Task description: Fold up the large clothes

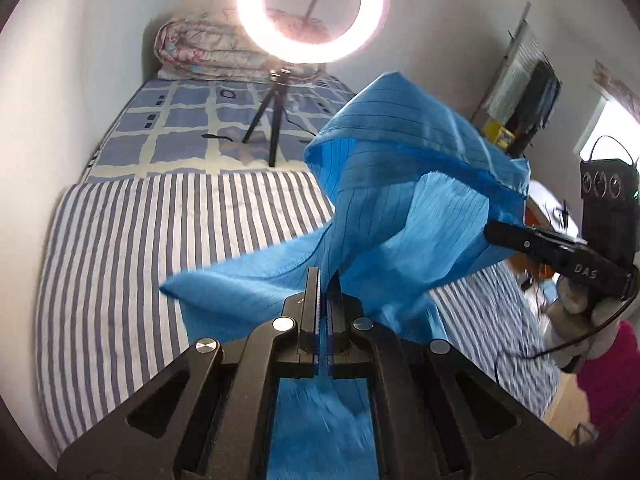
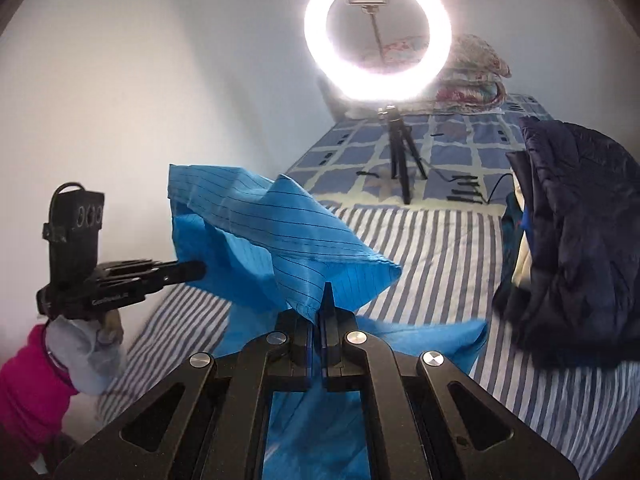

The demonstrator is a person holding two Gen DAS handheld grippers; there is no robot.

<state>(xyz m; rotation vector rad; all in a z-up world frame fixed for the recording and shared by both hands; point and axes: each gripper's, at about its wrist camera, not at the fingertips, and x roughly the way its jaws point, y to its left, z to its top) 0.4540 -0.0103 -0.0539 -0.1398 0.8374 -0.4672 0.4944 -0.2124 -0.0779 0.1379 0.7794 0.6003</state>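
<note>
A large blue garment with thin dark stripes (image 1: 384, 184) hangs lifted above the striped bed sheet (image 1: 132, 248). My left gripper (image 1: 326, 280) is shut on one edge of it, the cloth pinched between the jaws and trailing down under them. My right gripper (image 2: 326, 296) is shut on another edge of the same blue garment (image 2: 280, 232). In the left wrist view the right gripper (image 1: 496, 232) reaches in from the right, its tips at the cloth. In the right wrist view the left gripper (image 2: 196, 270) comes in from the left, its tips buried in the fabric.
A lit ring light on a black tripod (image 1: 276, 120) stands on the checked blue bedspread (image 1: 180, 120), with a rolled floral quilt (image 1: 200, 52) behind it by the wall. A dark navy padded jacket (image 2: 576, 248) lies heaped at the bed's right. A pink sleeve (image 2: 28, 376) shows at lower left.
</note>
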